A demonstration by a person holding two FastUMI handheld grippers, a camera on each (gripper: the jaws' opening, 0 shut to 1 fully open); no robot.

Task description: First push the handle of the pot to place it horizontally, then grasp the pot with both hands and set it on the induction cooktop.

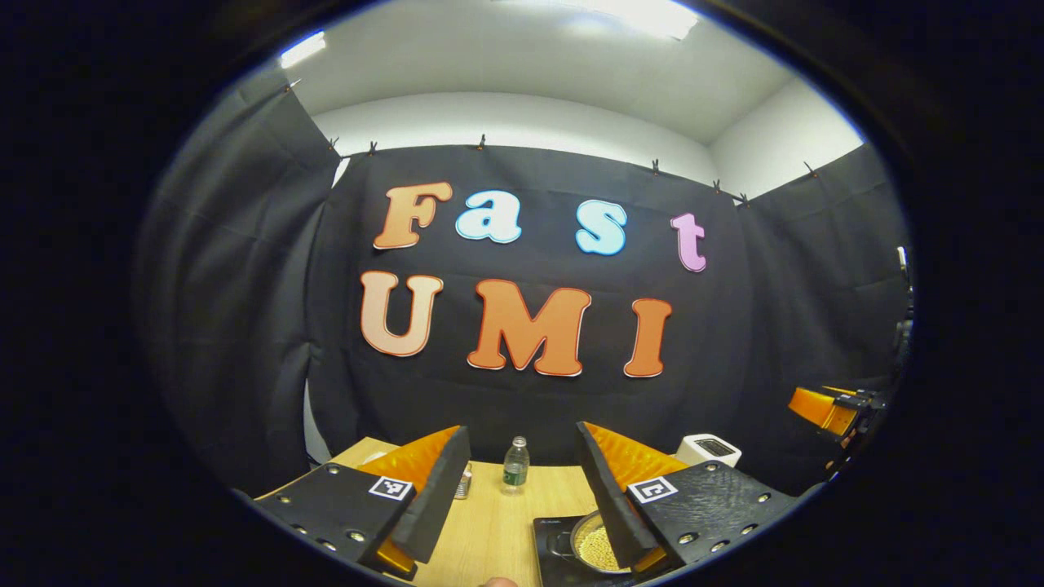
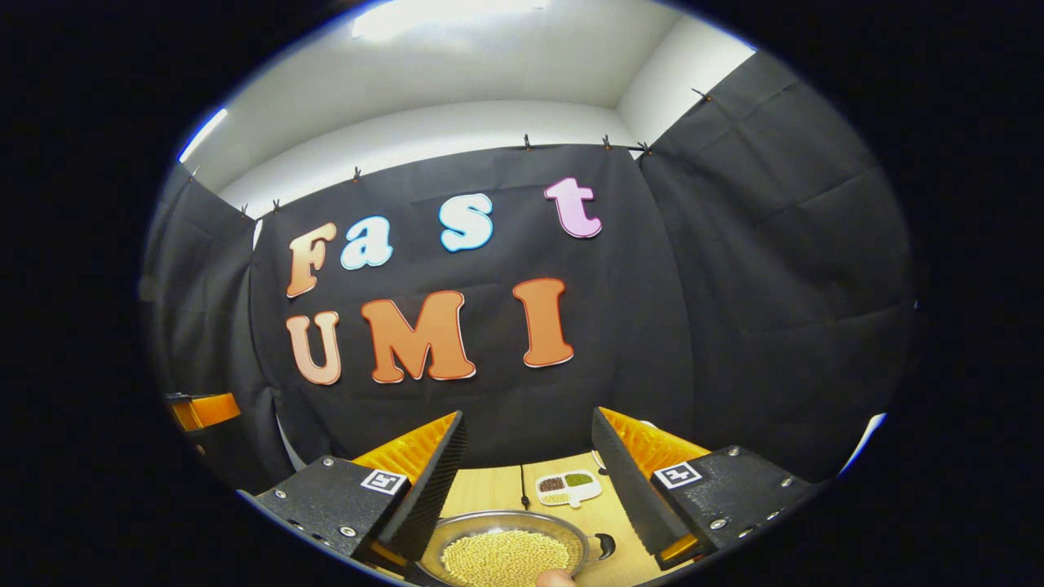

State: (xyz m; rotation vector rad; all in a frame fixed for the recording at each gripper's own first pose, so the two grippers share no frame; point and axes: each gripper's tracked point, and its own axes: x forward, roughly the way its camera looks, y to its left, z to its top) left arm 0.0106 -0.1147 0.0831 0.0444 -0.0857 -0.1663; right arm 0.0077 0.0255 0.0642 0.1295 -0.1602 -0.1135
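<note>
A metal pot (image 1: 598, 545) full of yellow grains stands on the black induction cooktop (image 1: 545, 526) at the bottom of the left gripper view, partly behind one finger. My left gripper (image 1: 522, 428) is open above the table with nothing between its fingers. In the right gripper view the pot (image 2: 504, 556) lies low between the fingers, a dark handle (image 2: 604, 545) at its right side. My right gripper (image 2: 528, 413) is open above it and holds nothing. The right gripper (image 1: 828, 408) also shows far right in the left gripper view, and the left gripper (image 2: 200, 410) far left in the right gripper view.
On the wooden table (image 1: 489, 522) stand a small clear bottle (image 1: 515, 465) and a small can (image 1: 463, 481). A white toaster (image 1: 708, 448) sits at the back right. A white divided dish (image 2: 568, 487) and a thin cable (image 2: 522, 485) lie behind the pot.
</note>
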